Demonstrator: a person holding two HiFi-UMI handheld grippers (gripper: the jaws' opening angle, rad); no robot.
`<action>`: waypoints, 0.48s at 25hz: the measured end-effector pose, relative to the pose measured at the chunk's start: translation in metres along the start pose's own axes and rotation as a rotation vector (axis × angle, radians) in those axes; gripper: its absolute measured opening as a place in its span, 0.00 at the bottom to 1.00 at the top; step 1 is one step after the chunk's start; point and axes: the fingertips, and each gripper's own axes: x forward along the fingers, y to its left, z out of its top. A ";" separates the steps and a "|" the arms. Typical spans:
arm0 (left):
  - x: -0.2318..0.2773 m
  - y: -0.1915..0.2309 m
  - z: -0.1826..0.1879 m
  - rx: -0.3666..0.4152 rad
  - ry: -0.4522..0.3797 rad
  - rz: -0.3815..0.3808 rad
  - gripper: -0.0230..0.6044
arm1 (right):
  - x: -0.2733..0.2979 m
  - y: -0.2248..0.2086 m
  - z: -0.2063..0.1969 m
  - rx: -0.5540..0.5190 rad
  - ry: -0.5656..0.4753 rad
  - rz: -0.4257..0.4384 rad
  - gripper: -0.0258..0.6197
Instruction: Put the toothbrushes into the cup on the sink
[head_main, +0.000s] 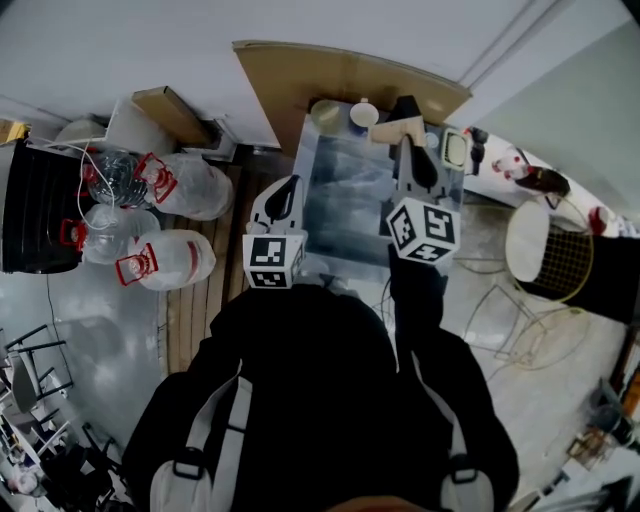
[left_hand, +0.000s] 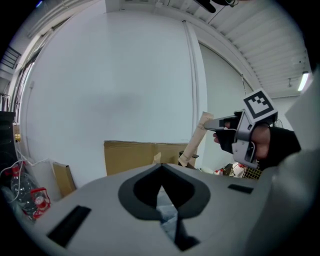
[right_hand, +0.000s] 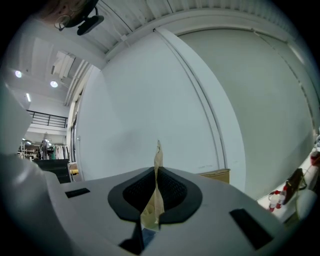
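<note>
Beige packet (left_hand: 195, 144) in right tool (right_hand: 156, 169) shows lengthwise in left gripper view.

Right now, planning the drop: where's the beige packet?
In the head view, the right gripper clamps the beige packet over the far edge of the sink, right of the white cup.

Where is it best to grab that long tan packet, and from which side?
Near one end, with the jaws closing across its broad faces. The long tan packet is flat and thin, so those faces give the pads most to press on; the right gripper holds it that way, seen edge-on between its pads. That probably leaves the free length clear to lower into a white cup.
</note>
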 end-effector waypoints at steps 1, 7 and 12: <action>-0.003 0.001 0.000 -0.003 -0.001 0.005 0.04 | 0.006 -0.001 -0.001 -0.002 0.003 -0.002 0.07; -0.011 0.004 0.001 0.000 -0.006 0.024 0.04 | 0.037 -0.011 -0.008 -0.011 0.012 -0.010 0.06; -0.014 0.006 -0.002 0.004 -0.002 0.030 0.04 | 0.059 -0.015 -0.018 -0.017 0.019 -0.025 0.06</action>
